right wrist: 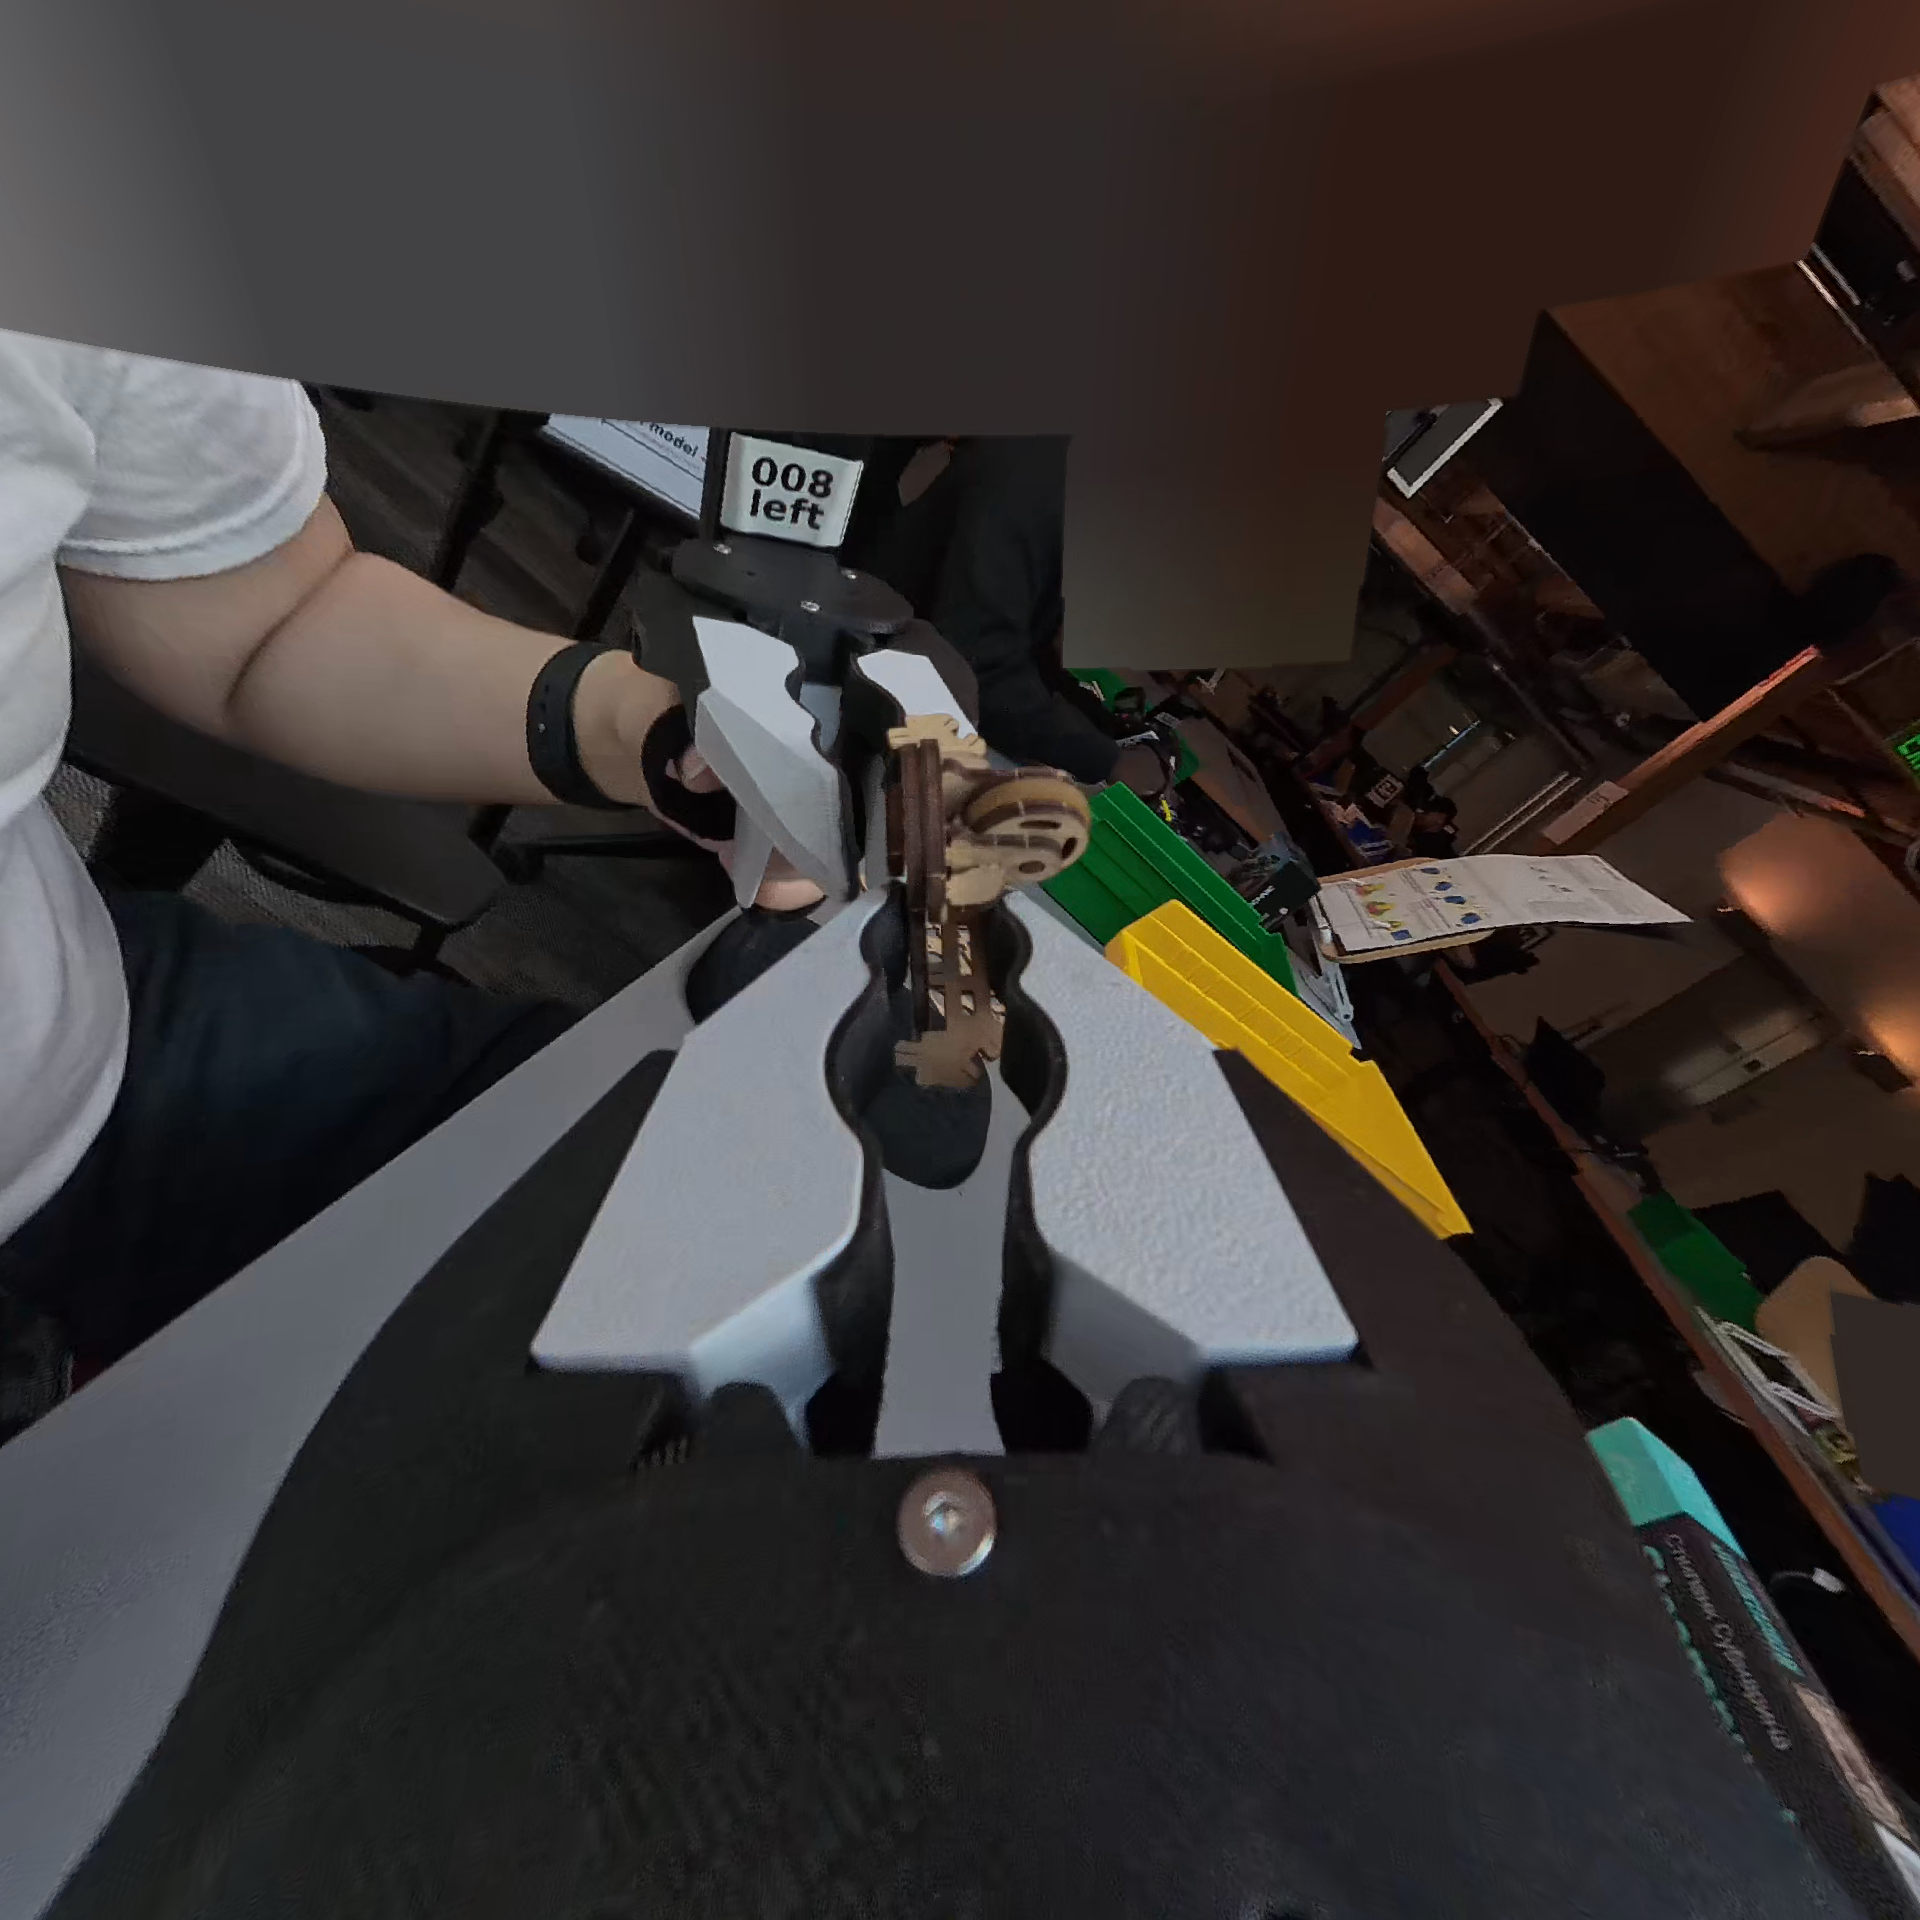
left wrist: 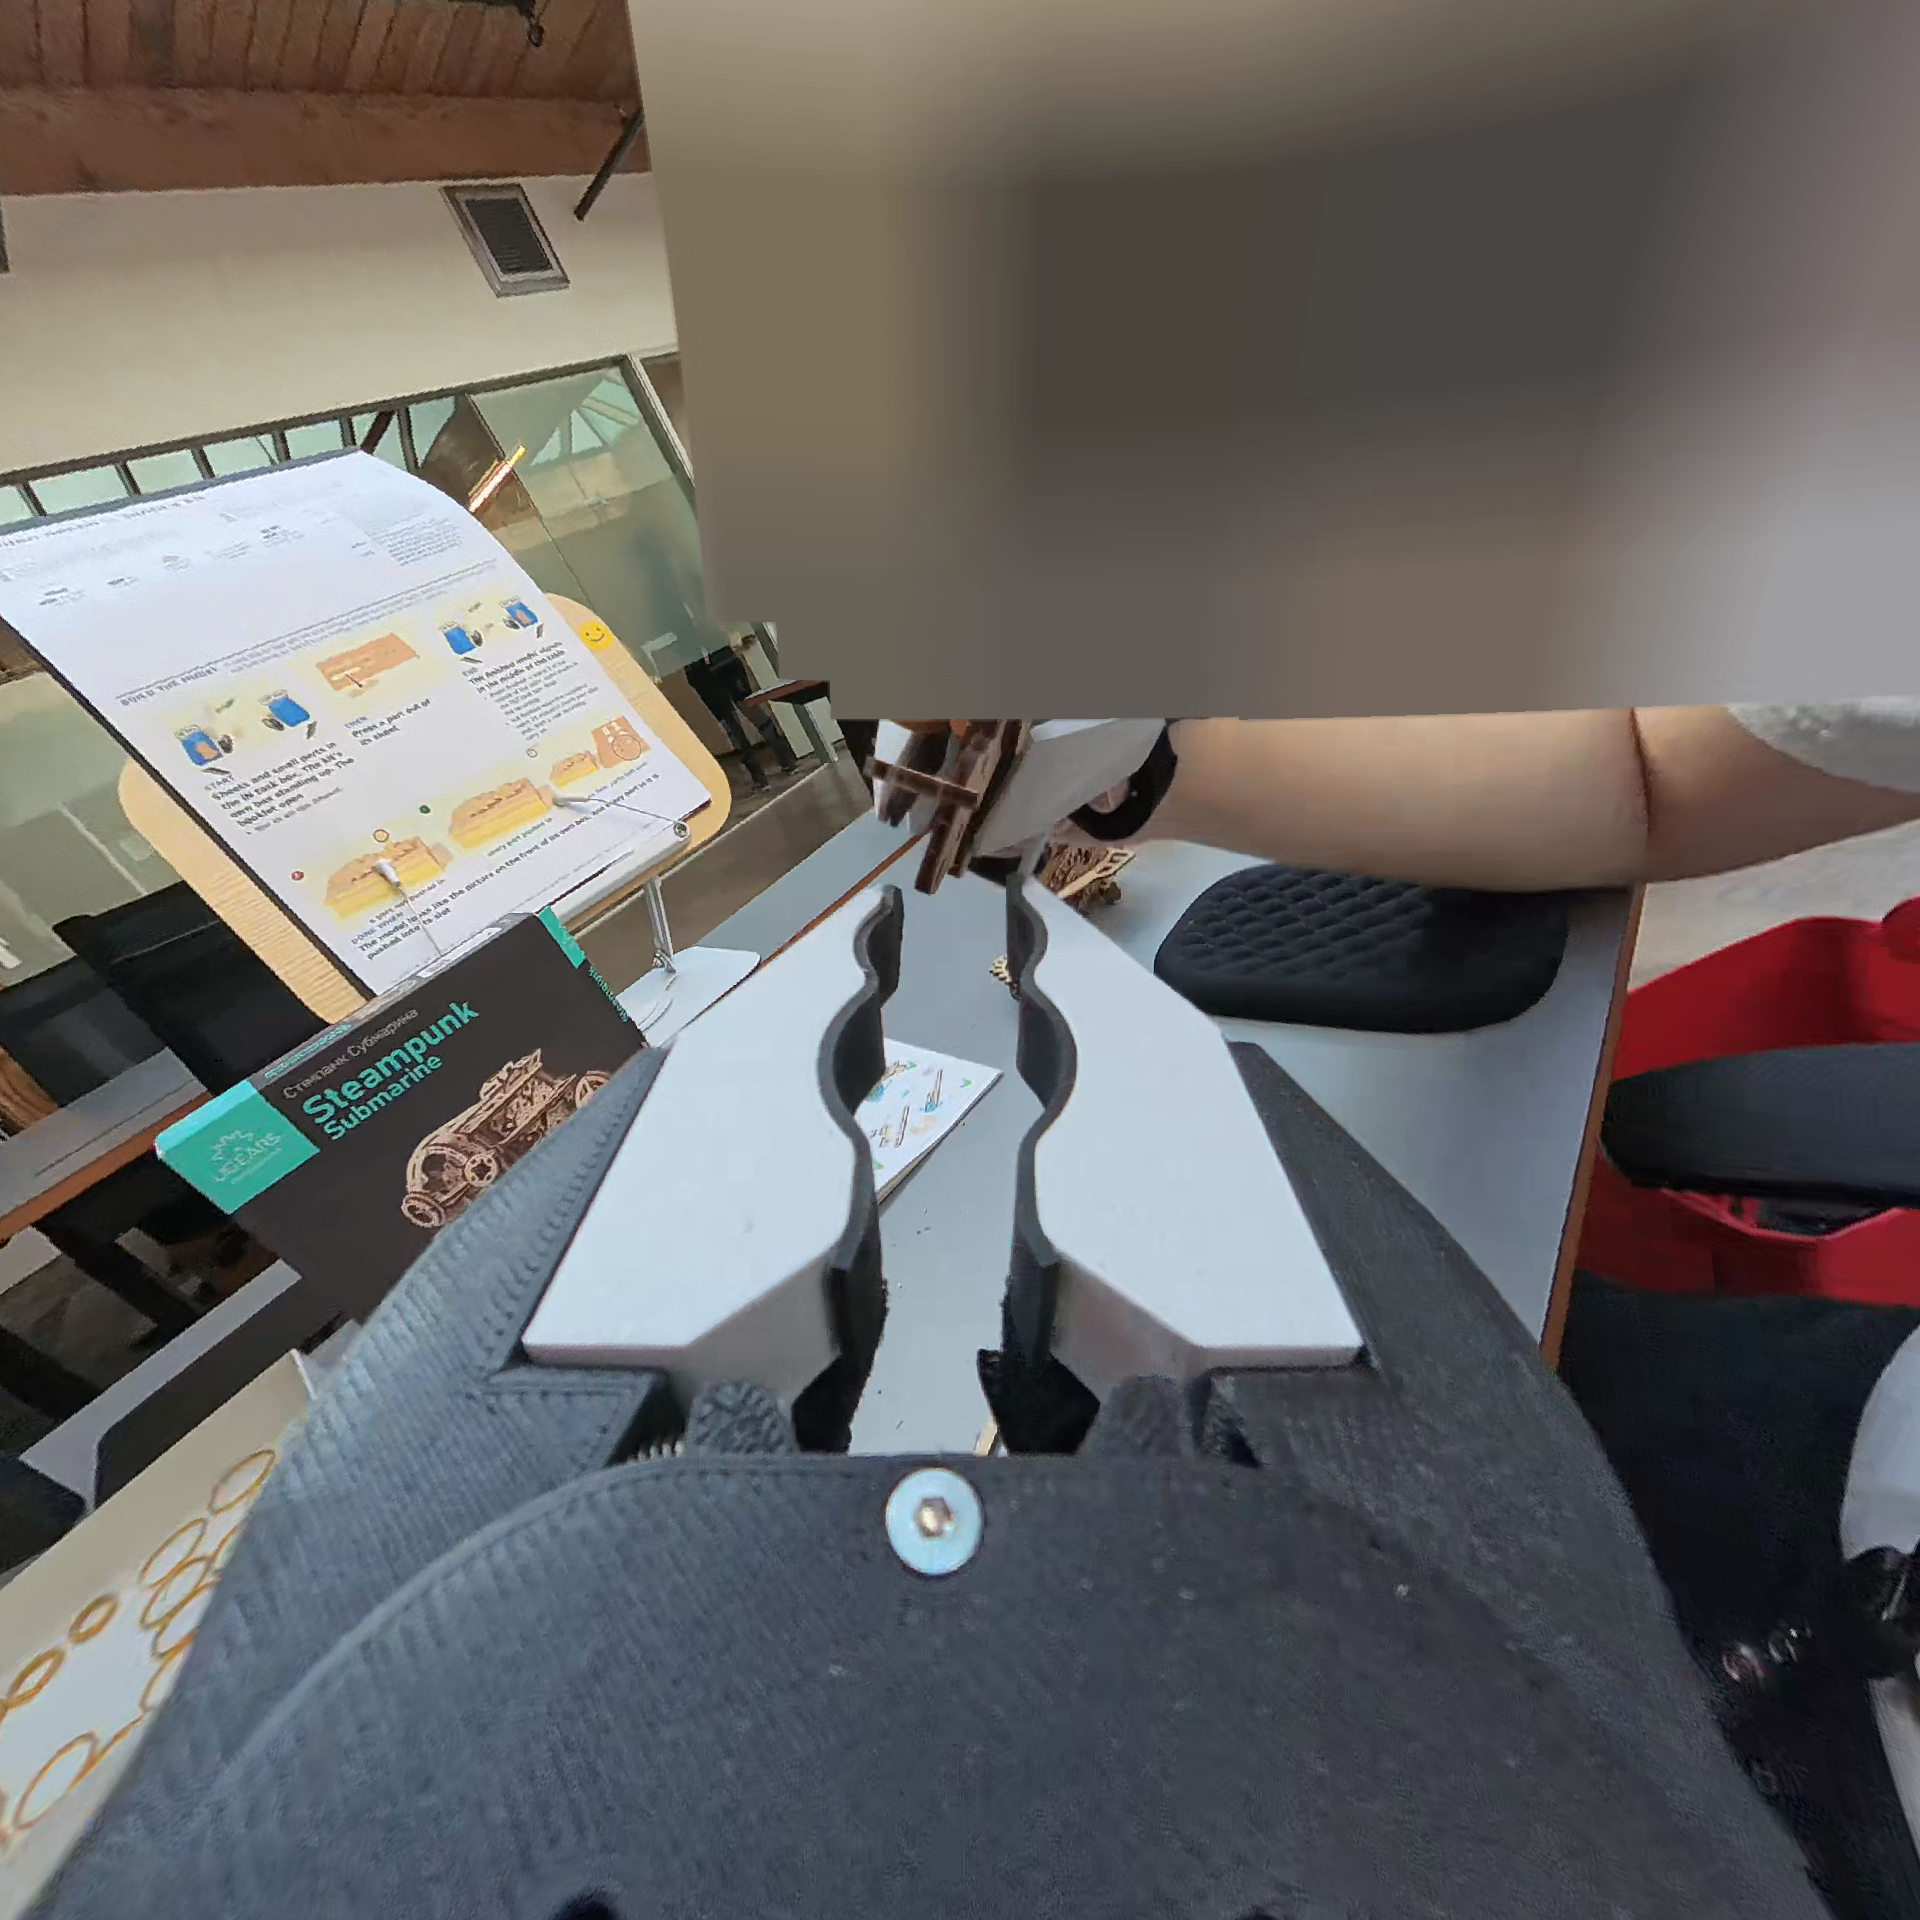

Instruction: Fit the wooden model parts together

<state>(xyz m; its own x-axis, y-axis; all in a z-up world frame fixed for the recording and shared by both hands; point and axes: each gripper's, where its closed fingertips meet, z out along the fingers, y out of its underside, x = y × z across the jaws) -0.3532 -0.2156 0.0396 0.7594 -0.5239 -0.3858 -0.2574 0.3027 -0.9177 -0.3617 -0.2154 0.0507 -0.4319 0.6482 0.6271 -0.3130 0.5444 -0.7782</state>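
While the wooden assembly is held above the surface, clamped in the right gripper, the left gripper, parted and empty, is poised beside it; thin tabs could be snapped if pressed misaligned.

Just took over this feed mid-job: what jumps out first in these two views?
In the right wrist view, the wooden model assembly stands out, shut in the right gripper with its round disc poking out, and the left gripper just beyond it. From the left wrist view, the left gripper is open and empty; the instruction booklet stands on the left.
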